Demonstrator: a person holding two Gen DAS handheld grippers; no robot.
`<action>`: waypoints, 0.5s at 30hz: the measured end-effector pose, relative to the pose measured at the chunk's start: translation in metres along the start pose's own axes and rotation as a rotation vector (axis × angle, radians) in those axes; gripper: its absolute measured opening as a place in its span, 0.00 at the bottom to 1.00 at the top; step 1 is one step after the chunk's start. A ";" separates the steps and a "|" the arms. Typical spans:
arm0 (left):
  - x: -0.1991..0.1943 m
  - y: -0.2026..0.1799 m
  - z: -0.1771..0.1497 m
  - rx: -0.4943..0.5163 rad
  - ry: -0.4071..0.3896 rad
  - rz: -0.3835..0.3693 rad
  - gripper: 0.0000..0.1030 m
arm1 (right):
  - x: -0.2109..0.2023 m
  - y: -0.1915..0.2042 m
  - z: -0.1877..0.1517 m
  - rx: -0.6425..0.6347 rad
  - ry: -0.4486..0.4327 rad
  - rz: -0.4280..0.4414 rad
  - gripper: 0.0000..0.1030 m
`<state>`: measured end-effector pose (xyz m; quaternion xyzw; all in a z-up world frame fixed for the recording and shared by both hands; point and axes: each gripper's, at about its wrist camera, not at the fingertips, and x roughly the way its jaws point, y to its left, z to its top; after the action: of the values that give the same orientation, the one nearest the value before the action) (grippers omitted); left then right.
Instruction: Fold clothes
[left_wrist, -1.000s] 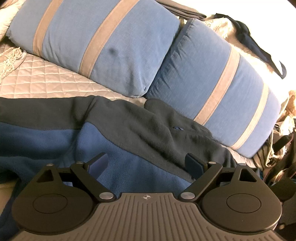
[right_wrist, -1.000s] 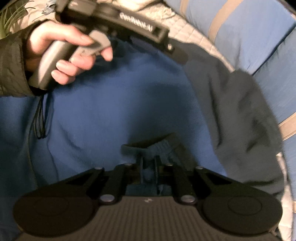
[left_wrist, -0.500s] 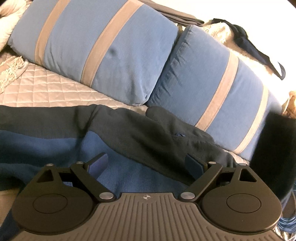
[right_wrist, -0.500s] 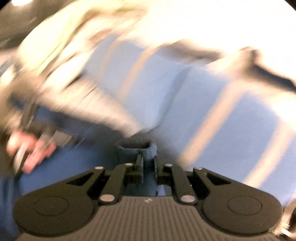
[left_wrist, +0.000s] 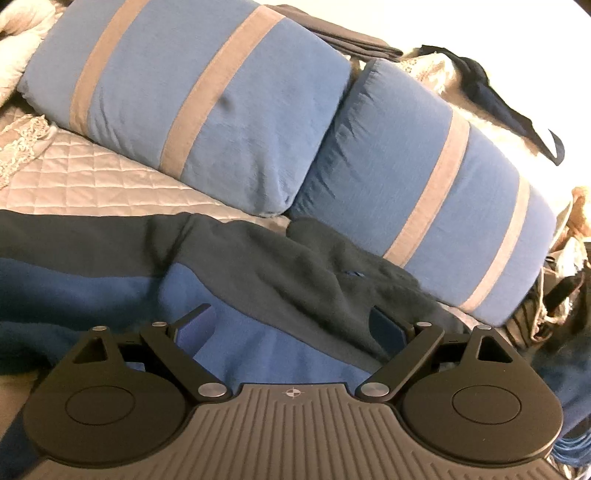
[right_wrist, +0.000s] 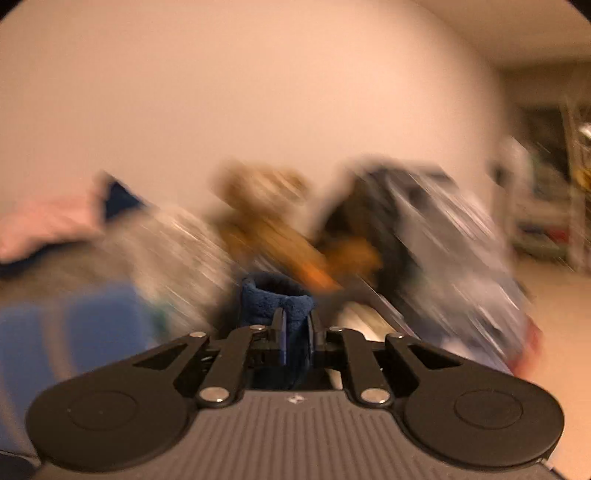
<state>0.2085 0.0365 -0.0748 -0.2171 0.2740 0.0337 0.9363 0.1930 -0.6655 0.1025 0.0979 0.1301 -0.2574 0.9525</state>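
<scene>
One fleece (left_wrist: 280, 343) (blue and charcoal), two striped pillows (left_wrist: 207, 99), two tongs (left_wrist: 291, 328).

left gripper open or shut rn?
Open. The left gripper has its fingers spread wide apart above the blue fleece garment, nothing between them.
</scene>
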 end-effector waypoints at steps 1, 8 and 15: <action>0.000 -0.001 -0.001 0.005 0.001 0.001 0.89 | 0.012 -0.014 -0.021 0.014 0.051 -0.053 0.11; 0.002 0.002 -0.003 0.006 0.010 0.018 0.89 | 0.036 -0.061 -0.123 0.120 0.198 -0.208 0.11; 0.003 0.003 -0.004 0.010 0.015 0.021 0.89 | 0.029 -0.060 -0.119 0.070 0.189 -0.218 0.13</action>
<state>0.2082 0.0379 -0.0803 -0.2097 0.2835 0.0407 0.9349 0.1627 -0.6997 -0.0257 0.1400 0.2201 -0.3532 0.8985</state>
